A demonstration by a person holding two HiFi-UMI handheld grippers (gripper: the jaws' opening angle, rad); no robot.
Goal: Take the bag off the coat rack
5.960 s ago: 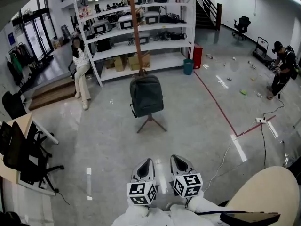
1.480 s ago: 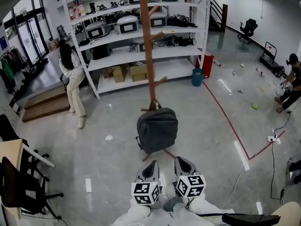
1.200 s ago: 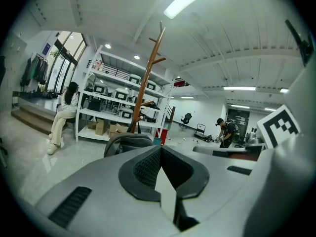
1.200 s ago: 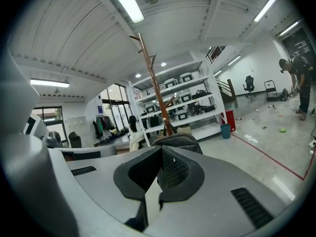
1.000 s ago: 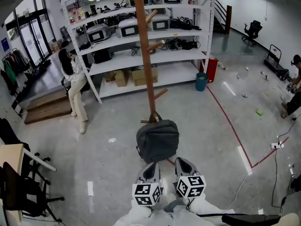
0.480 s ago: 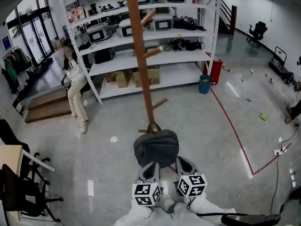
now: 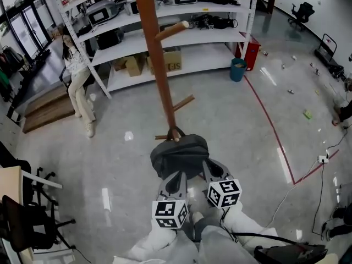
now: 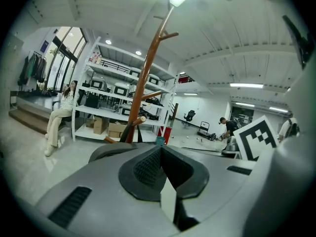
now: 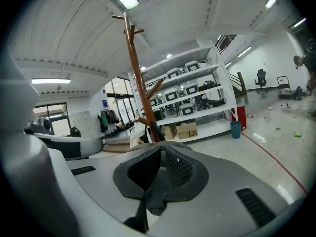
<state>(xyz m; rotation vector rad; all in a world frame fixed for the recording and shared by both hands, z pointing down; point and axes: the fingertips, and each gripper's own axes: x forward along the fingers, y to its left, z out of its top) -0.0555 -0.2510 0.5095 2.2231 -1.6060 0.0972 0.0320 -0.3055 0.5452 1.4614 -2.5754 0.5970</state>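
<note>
A dark grey bag [image 7: 179, 152] hangs low on the brown wooden coat rack [image 7: 153, 54], its handle [image 7: 175, 133] looped over a short peg near the pole's foot. Both grippers are just in front of the bag's near side. My left gripper [image 7: 175, 181] sits below the bag's lower edge, jaws together with nothing between them. My right gripper [image 7: 212, 169] is at the bag's right side, also shut and empty. The left gripper view has its shut gripper [image 8: 161, 154] aimed at the coat rack [image 8: 143, 83]. The right gripper view has its shut gripper [image 9: 163, 154] before the coat rack [image 9: 136, 68].
White shelving [image 7: 181, 34] with equipment and cardboard boxes stands behind the rack. A person [image 7: 77, 81] sits at the left of it. A blue bin [image 7: 237, 69] and a red line on the floor [image 7: 269, 125] lie to the right. Black office chairs [image 7: 25, 219] stand at the near left.
The view has closed in on the coat rack; the bag, which was farther ahead, now lies right at the gripper tips. Both grippers stay shut.
</note>
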